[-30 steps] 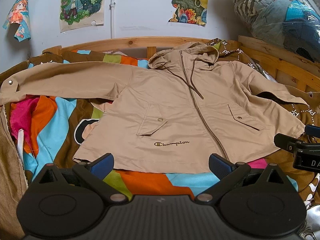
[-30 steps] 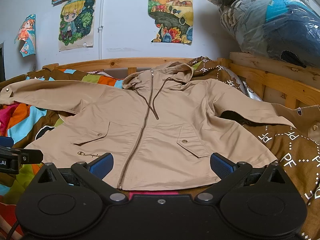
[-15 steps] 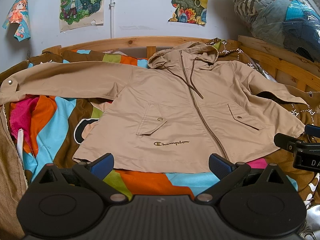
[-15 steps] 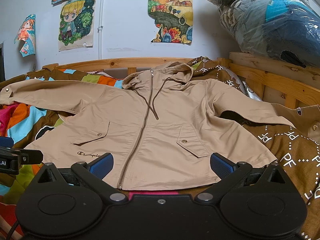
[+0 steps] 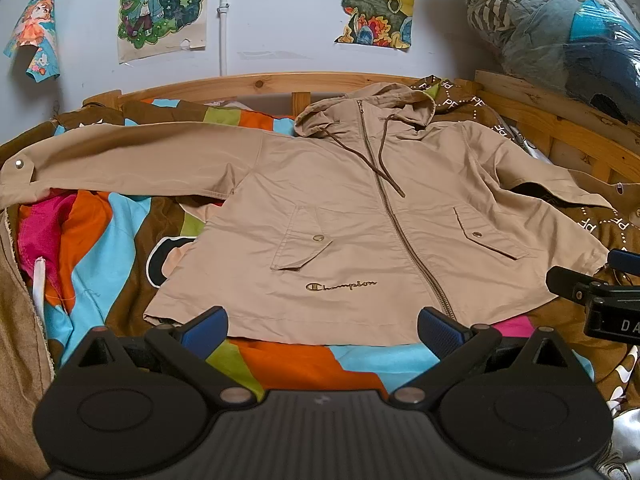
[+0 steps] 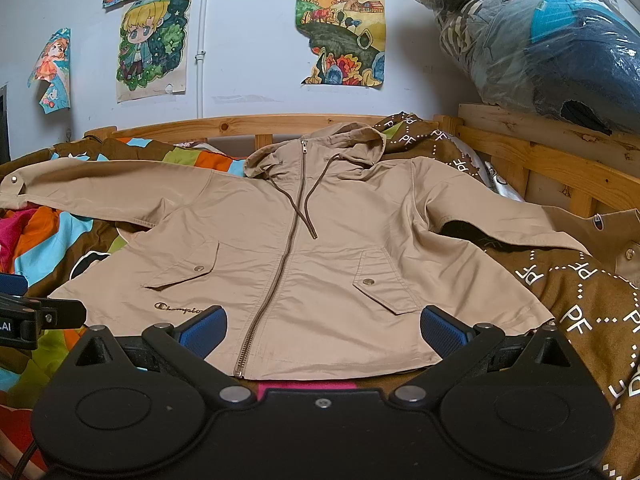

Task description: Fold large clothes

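Lying zipped and face-up on the multicoloured patchwork bedspread [image 5: 120,232], the tan hooded Champion jacket [image 5: 360,216] was spread with both sleeves out. Both tools were released and empty: the left gripper [image 5: 322,326] and the right gripper [image 6: 322,326] hovered spread-jawed just short of the hem. Risks noted: the thin, slippery-looking fabric could slide from a shallow pinch; the brown drawcords [image 6: 308,208] might get trapped in a fold; the far sleeve draped toward the wooden bed rail [image 6: 560,160] could snag.
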The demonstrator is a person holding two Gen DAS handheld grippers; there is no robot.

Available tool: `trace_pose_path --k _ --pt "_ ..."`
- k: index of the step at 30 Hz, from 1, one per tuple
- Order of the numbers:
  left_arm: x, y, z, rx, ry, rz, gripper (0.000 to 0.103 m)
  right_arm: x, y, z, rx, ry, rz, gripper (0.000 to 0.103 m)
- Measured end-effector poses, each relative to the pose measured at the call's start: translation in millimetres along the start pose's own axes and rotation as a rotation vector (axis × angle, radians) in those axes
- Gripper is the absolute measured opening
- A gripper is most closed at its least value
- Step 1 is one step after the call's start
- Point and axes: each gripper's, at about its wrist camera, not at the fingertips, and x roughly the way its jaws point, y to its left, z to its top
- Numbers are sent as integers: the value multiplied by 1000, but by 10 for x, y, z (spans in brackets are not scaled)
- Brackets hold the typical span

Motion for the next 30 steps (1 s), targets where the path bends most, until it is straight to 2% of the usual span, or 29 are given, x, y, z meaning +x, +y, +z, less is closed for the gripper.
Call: trace_pose_path --k 15,30 --pt "0 2 2 -1 1 0 102 -51 20 68 1 0 3 102" --pt "1 5 2 0 3 0 102 7 10 -11 0 7 3 102"
